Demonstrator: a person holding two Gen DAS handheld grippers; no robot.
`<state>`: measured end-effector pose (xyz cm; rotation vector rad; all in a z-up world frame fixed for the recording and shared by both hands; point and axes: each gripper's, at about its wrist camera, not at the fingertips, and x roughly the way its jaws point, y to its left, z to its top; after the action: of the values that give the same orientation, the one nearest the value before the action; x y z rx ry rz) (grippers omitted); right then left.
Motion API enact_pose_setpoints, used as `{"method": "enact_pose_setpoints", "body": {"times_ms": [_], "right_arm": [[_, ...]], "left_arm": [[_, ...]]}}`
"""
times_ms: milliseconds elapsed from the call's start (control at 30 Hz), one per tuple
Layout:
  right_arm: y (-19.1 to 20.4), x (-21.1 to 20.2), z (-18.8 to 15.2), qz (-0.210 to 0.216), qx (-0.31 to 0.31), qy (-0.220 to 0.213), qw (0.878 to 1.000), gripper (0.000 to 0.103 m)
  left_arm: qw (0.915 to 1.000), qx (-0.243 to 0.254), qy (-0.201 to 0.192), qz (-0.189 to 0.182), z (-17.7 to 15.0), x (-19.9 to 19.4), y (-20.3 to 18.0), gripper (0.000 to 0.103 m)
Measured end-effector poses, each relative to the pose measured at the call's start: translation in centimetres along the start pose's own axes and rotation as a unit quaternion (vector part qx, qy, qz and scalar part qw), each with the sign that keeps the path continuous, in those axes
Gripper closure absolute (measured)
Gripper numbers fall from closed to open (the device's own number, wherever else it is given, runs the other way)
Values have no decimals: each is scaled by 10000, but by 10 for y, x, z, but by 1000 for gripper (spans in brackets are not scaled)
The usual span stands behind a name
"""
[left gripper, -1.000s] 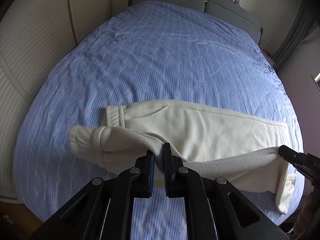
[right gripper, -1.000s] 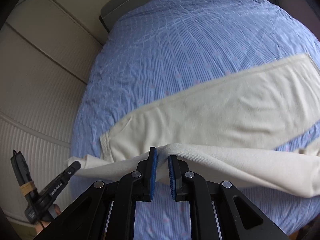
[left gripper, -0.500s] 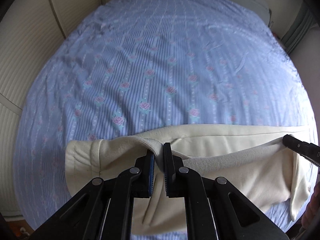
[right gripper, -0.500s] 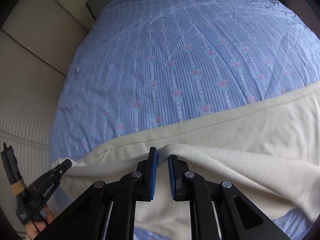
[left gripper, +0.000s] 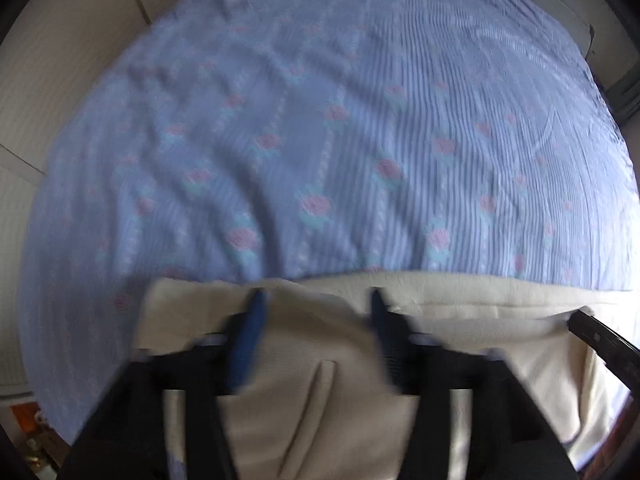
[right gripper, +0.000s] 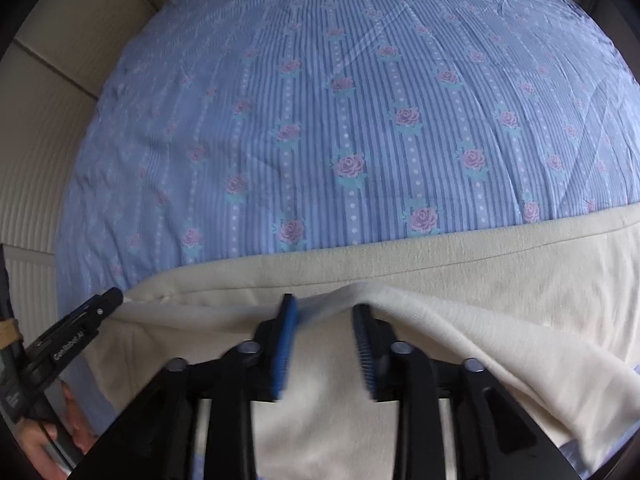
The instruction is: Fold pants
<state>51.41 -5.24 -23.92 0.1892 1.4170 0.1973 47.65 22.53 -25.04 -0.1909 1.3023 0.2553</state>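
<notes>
My left gripper and right gripper have just opened wide, letting go of the soft, floppy pants; I would grab the thick edge.

A blue striped bedsheet with pink roses fills most of both frames; cream ribbed wall panels line the left edge.

bedsheet beyond pants open, wall left

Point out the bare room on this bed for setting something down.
Free: the blue floral sheet beyond the far edge of the cream pants, up to the pale wall panels alongside. Crowded: the near edge, where the pants lie.
</notes>
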Motion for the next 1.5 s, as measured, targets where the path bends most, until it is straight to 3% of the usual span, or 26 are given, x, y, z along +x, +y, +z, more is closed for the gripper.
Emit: {"method": "enact_pose_setpoints", "body": {"times_ms": [33, 67, 300, 500, 833, 900, 1167, 1300, 1500], "right_arm": [[1, -6, -1, 58, -26, -81, 9999, 39], [4, -15, -3, 100, -85, -230, 9997, 37], [2, -94, -38, 320, -400, -814, 9954, 37], [-47, -156, -111, 138, -266, -1081, 9937, 37], [-162, -243, -222, -304, 566, -1472, 9870, 37], [-191, -253, -243, -353, 766, -1514, 9849, 37], [-313, -256, -297, -471, 1507, -1145, 9808, 37], [-368, -240, -320, -388, 1582, -835, 9831, 37], [-434, -208, -348, -160, 1849, -316, 9821, 37]], "left_arm": [[9999, 73, -140, 69, -1, -9, -2, 37], [9996, 153, -221, 82, -2, -16, -3, 37], [9935, 868, -618, -411, -44, -91, -22, 35], [9736, 1737, -1065, -1025, -111, -158, -69, 32], [9372, 2645, -1587, -1629, -218, -236, -165, 25], [9346, 2719, -1562, -1679, -237, -241, -188, 25], [9394, 2707, -1120, -1783, -304, -234, -283, 25], [9468, 2534, -927, -1754, -329, -223, -334, 25], [9562, 2438, -477, -1548, -353, -195, -381, 25]]}}
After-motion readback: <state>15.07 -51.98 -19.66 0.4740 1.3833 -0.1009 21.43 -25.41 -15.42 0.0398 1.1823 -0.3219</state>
